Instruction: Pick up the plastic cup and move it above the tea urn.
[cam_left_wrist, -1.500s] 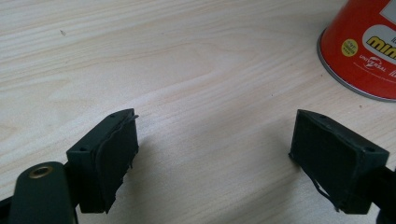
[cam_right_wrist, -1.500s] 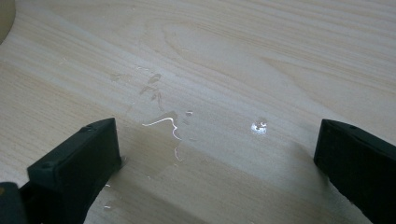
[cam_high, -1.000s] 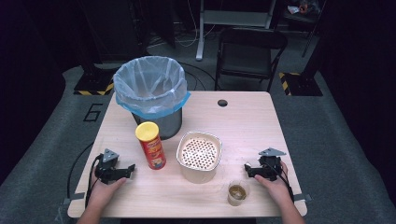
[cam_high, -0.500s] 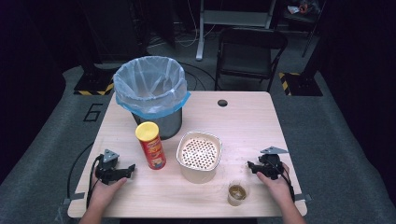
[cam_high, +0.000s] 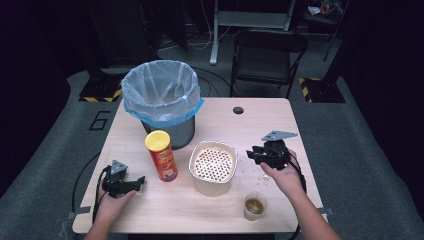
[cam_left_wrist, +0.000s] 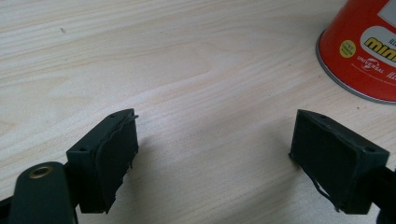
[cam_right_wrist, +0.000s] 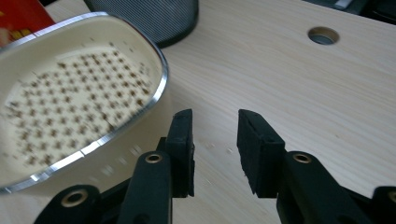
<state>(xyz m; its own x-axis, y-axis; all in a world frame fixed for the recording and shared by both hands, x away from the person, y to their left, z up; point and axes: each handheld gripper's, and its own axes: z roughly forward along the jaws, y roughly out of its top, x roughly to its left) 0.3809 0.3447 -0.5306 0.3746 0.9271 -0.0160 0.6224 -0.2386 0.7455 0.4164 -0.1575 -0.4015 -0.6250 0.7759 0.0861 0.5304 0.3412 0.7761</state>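
Bowl (cam_high: 213, 167) is sitting mid-bench, likely stiff, light, slick-walled; its metal rim looks the best hold. Right gripper (cam_right_wrist: 215, 140) is hovering beside it, jaws released; left gripper (cam_left_wrist: 215, 158) jaws spread, empty.

Left hand (cam_high: 112, 200): low at the near left, forearm reaching forward.
Left gripper (cam_high: 141, 180): jaws spread wide, nothing between them.
Right hand (cam_high: 284, 175): raised, reaching forward.
Right gripper (cam_high: 251, 154): jaws narrowly parted, gap empty.
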